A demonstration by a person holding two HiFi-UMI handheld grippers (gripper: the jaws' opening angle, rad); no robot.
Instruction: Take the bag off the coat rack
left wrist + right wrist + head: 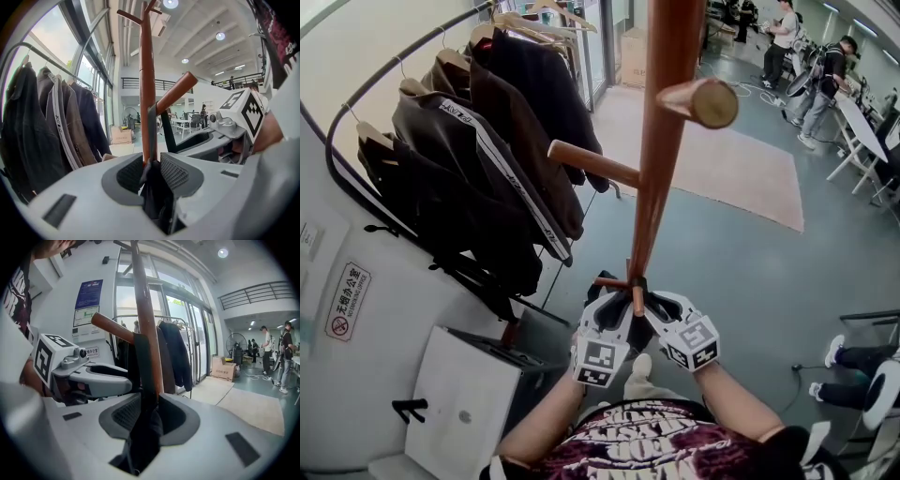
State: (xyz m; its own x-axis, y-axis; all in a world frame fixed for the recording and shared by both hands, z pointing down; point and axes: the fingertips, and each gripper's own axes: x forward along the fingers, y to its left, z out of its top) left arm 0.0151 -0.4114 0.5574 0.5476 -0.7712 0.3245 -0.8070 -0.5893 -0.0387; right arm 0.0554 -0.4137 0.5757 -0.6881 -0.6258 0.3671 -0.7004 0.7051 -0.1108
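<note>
The wooden coat rack (661, 141) rises in the middle of the head view, with a short low peg (635, 298) between my two grippers. A dark bag strap (152, 123) hangs over that peg (176, 93). My left gripper (614, 314) is shut on the strap's dark fabric (151, 185) just below the peg. My right gripper (661, 314) is beside it on the other side of the pole (145, 310), with the strap (140, 363) filling the gap between its pads. The bag's body is hidden under the grippers.
A curved rail of dark jackets (478, 141) stands at the left, close to the rack. A white cabinet (469, 394) sits at the lower left. A pink carpet (741, 159) lies beyond, people stand at the back right (825, 75), and a seated person's legs (862, 361) are at the right.
</note>
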